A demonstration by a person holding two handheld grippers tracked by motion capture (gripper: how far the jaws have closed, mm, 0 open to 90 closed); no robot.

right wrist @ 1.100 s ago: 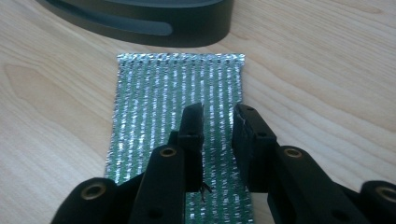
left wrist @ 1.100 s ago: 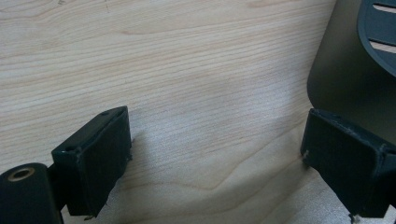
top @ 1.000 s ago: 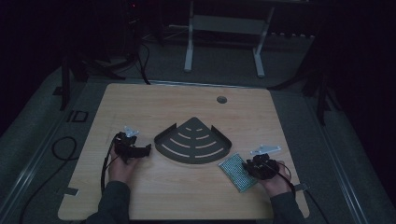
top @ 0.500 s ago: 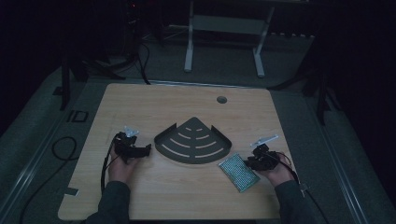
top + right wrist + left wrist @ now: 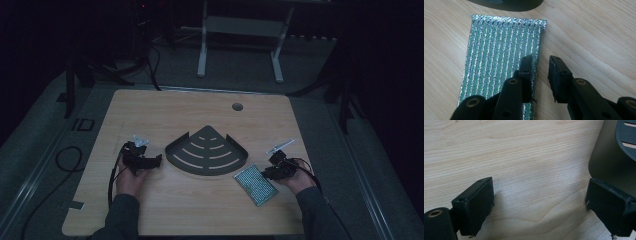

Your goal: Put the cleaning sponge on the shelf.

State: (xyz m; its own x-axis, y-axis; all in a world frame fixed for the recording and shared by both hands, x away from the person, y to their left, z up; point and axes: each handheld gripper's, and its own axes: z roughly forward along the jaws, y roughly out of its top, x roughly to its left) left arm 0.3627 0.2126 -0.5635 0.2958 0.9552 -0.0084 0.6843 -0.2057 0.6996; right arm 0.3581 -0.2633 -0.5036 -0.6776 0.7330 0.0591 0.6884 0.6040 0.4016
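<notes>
A ribbed silvery-green foil pouch [image 5: 255,184] lay flat on the wooden counter [image 5: 200,115], just beside the rounded edge of a dark slotted corner shelf [image 5: 206,150]. The right tool [image 5: 540,67] hovered at the pouch's edge, jaws slightly parted and pinching nothing. The left tool [image 5: 539,200] sat spread wide over bare wood beside the shelf.

Light wooden table [image 5: 200,210], dark fan-shaped slotted tray [image 5: 206,150] at centre, shiny green ribbed pouch [image 5: 255,184] just beside it.
</notes>
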